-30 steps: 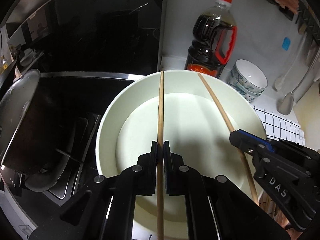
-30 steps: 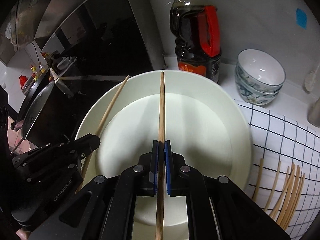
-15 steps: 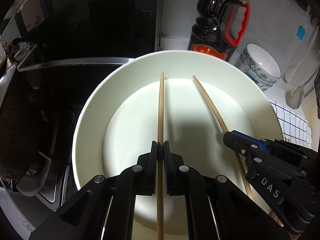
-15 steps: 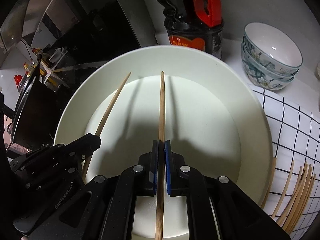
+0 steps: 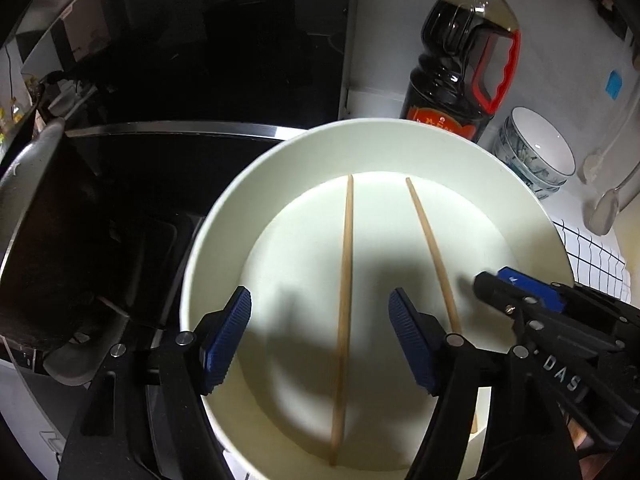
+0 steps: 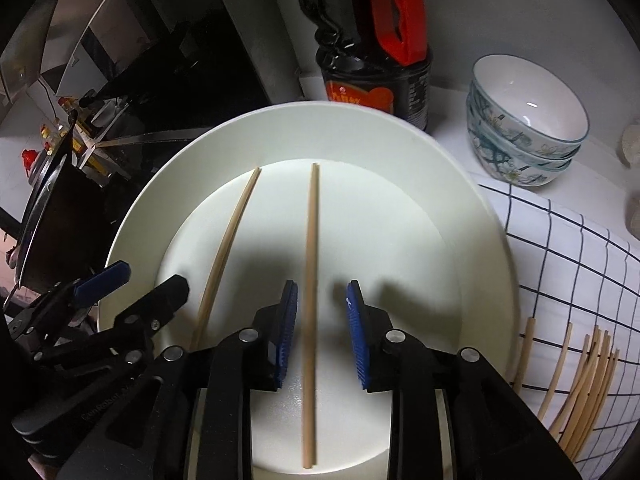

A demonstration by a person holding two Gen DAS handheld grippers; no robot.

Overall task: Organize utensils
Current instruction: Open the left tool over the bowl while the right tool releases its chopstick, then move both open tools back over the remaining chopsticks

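Left gripper (image 5: pixel 320 312): we record jaws spread wide, nothing held; blue ribbed pads (image 5: pixel 226 340) flank a wooden chopstick (image 5: pixel 343 264) lying flat in the white plate (image 5: pixel 224 216). Right gripper (image 6: pixel 322 312): jaws parted less widely, also empty, its pads (image 6: pixel 287 324) either side of a second chopstick (image 6: pixel 310 280), not touching it. Readable writing: "DAS" on the right gripper's body as seen in the left view; partial "GenRobot" on the left gripper's body in the right view. The dark sauce bottle (image 5: pixel 460 68) carries a red label, text illegible. Both chopsticks lie near each other, roughly parallel. Further chopsticks (image 6: pixel 580 376) lie on the checked cloth (image 6: pixel 568 248). Stacked bowls (image 6: pixel 524 120) stand beside the plate.
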